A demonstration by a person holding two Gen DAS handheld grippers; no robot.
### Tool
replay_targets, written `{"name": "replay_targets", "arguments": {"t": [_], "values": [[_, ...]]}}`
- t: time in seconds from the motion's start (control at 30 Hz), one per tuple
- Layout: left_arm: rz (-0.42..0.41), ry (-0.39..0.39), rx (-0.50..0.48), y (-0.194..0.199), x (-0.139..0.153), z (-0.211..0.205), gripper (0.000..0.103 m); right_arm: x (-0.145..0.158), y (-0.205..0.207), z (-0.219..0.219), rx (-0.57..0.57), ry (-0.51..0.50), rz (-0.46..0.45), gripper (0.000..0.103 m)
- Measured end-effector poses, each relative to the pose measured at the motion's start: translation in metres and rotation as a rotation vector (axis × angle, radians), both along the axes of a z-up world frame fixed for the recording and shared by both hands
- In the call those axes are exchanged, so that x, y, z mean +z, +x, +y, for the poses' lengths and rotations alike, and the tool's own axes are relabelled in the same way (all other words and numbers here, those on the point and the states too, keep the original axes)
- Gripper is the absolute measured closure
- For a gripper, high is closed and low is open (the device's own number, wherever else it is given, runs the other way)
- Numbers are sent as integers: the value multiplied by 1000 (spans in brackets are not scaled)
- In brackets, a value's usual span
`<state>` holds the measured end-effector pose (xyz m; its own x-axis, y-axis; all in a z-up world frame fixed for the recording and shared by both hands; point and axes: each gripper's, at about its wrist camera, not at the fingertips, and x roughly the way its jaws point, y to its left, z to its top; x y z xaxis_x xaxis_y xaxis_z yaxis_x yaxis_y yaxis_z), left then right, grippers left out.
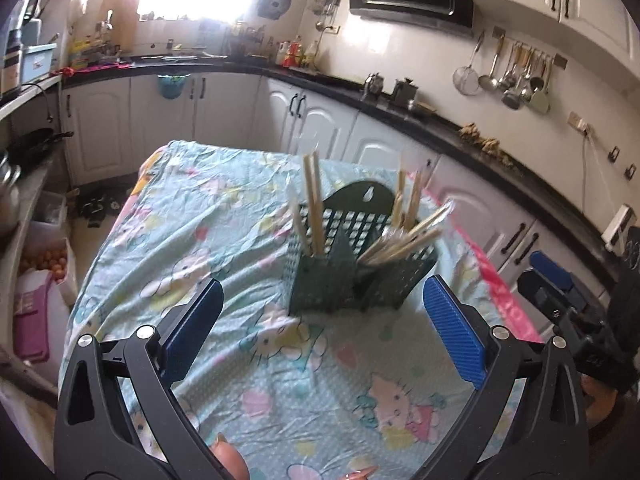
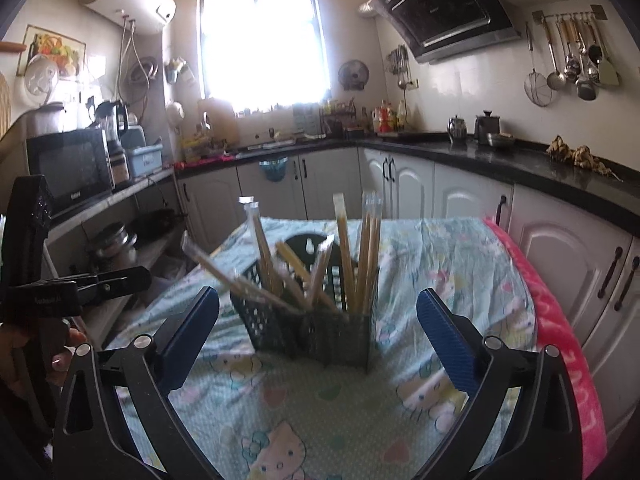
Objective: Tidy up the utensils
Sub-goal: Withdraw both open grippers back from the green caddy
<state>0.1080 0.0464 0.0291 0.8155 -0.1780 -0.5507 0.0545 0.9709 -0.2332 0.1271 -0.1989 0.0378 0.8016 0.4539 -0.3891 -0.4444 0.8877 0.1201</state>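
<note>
My green utensil basket point(image 1: 352, 276) stands on the cartoon-print cloth point(image 1: 224, 240) of the worktop, wrapped chopsticks point(image 2: 360, 256) upright inside. Both my left claw point(image 1: 324, 328) and right claw point(image 2: 318, 330) gape empty (nothing between them and the basket).

A dark green perforated plastic utensil caddy point(image 1: 340, 280) point(image 2: 320, 328) stands upright on the cloth-covered worktop point(image 1: 248, 360) point(image 2: 440, 264), its arched back plate with a keyhole hanging slot rising behind the compartments. An internal divider splits it into side-by-side sections. Pale wooden chopsticks in clear wrappers point(image 1: 316, 204) point(image 2: 360, 252) stand in the sections, tips down. In the left wrist view, one group stands nearly upright in the left section; others stand at the back right, and a bundle leans low over the right rim. In the right wrist view, several fan leftward while another group stands almost vertical. Both views are slightly blurred.
</note>
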Motion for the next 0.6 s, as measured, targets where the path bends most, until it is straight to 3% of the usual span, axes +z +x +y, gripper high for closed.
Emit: {"name": "replay_targets", "arguments": {"t": [0.13, 0.37, 0.6], "values": [[14, 9, 6, -3, -16, -3, 11, -17, -5, 3, -4, -20, 19, 7], [-37, 59, 50, -13, -36, -9, 11, -48, -15, 5, 6, -45, 4, 7], [-105, 72, 80, -22, -44, -10, 11, -65, -26, 4, -29, -58, -79, 7]]}}
